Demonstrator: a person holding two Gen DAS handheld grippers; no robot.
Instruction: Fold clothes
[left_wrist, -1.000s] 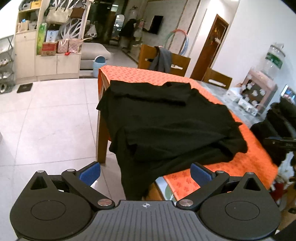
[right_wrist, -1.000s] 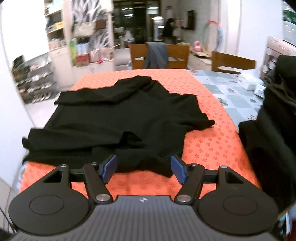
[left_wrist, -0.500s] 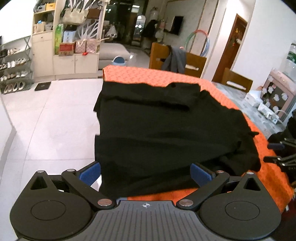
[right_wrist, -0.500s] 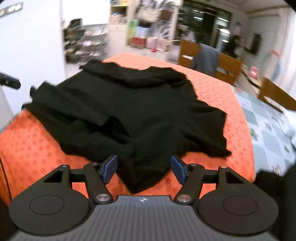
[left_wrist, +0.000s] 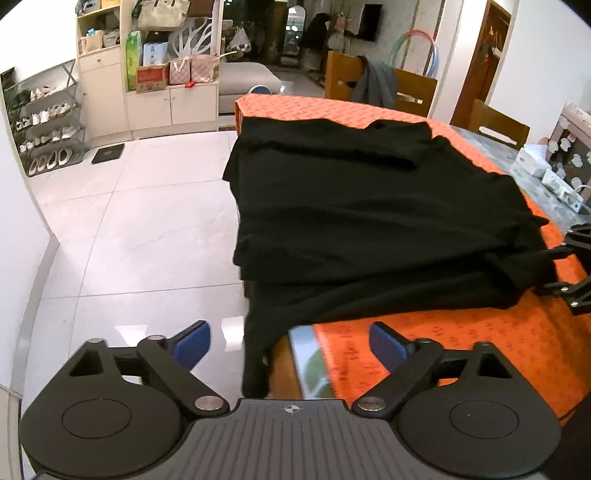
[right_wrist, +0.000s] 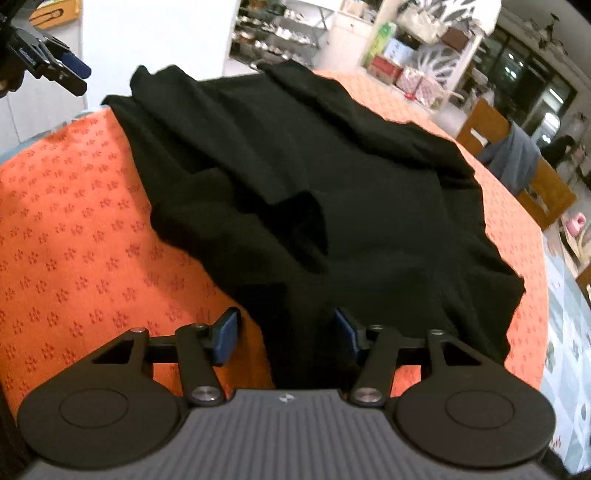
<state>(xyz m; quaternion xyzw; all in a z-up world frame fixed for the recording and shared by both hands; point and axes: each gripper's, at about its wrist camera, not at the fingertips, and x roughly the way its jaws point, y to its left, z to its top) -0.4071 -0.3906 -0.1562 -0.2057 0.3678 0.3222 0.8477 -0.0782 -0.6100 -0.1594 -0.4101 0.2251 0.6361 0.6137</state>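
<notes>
A black garment lies crumpled on a table under an orange patterned cloth. One end of it hangs over the near left corner, between the fingers of my left gripper. Those jaws are closing and the blue pads stand clear of the fabric. In the right wrist view the garment bunches at its near edge, and a fold of it lies between the pads of my right gripper. Its jaws are closing too and do not pinch the fabric. The right gripper's fingers also show at the left view's right edge.
White tiled floor lies left of the table. Wooden chairs stand at the far end, one with a grey garment over its back. A shoe rack and cabinets line the far wall. Small boxes sit at the right.
Both grippers have come down and closer to the garment's near edge. The right wrist has rolled, so its view is tilted. Both pairs of jaws stand narrower than before.
</notes>
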